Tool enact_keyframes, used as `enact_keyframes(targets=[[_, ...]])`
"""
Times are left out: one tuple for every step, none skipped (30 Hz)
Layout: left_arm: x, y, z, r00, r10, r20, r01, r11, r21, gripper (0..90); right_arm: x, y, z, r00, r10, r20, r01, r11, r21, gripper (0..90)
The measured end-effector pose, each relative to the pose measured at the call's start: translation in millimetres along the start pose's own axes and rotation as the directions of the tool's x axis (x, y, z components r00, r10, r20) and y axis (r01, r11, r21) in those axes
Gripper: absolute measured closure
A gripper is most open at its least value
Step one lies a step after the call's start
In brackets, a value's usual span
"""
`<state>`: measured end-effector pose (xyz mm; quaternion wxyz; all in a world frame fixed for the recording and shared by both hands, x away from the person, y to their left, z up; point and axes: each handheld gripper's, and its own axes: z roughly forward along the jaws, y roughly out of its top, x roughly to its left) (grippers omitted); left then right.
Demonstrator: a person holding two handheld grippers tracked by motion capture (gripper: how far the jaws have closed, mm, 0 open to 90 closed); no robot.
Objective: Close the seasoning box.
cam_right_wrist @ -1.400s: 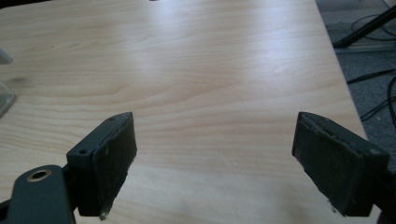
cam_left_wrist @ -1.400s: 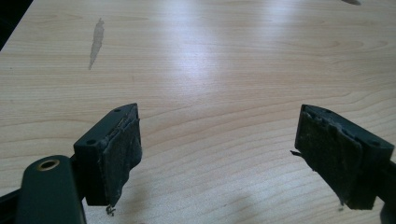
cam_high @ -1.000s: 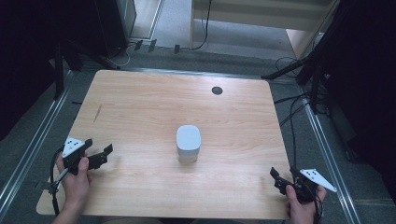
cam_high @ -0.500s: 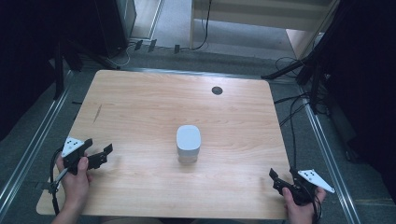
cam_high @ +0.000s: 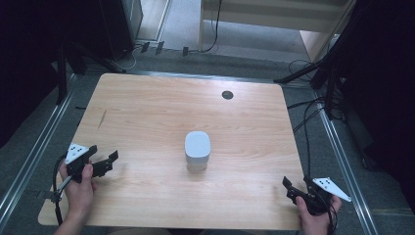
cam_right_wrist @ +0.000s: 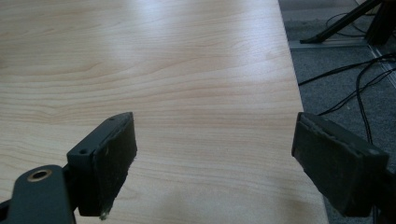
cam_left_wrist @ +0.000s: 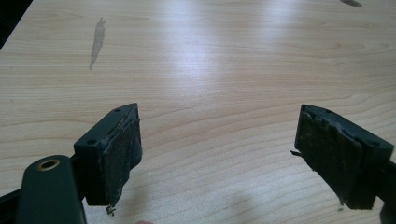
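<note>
Both grippers, left (cam_high: 103,164) and right (cam_high: 296,190), hold their fingers wide apart and empty, far from the white speaker (cam_high: 197,150) mid-bench (cam_high: 147,112); best approached squarely, level.

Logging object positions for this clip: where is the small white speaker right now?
In the high view, the white speaker stands upright near the middle of the wooden table, apart from both grippers: left gripper to its left, right gripper nearer the right front corner.

Bare wooden table (cam_high: 147,112) all round, a lone white cylinder (cam_high: 197,150) at centre between the wide-apart hands.
</note>
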<state>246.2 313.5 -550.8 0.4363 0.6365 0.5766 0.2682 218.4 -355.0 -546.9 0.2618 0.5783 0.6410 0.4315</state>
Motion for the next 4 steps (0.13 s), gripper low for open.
enact_keyframes(targets=[[0.0, 0.1, 0.1, 1.0000, 0.001, 0.000, -0.001, 1.0000, 0.001, 14.9, 0.0, 0.0, 0.0, 1.0000, 0.001, -0.001, -0.001, 1.000, 0.001, 14.3], [-0.1, 0.1, 0.2, 1.0000, 0.001, -0.001, -0.001, 1.0000, 0.001, 14.8, 0.0, 0.0, 0.1, 1.0000, 0.001, -0.001, -0.001, 1.000, 0.001, 14.3], [-0.1, 0.3, 0.2, 1.0000, 0.001, -0.002, -0.001, 1.0000, 0.003, 14.9, -0.1, 0.1, 0.1, 1.0000, 0.001, -0.001, -0.001, 1.000, 0.002, 14.3], [-0.2, 0.3, 0.3, 1.0000, 0.001, -0.003, -0.001, 1.0000, 0.004, 14.8, 0.0, 0.1, 0.0, 1.0000, 0.001, -0.001, -0.001, 1.000, 0.001, 14.3]])
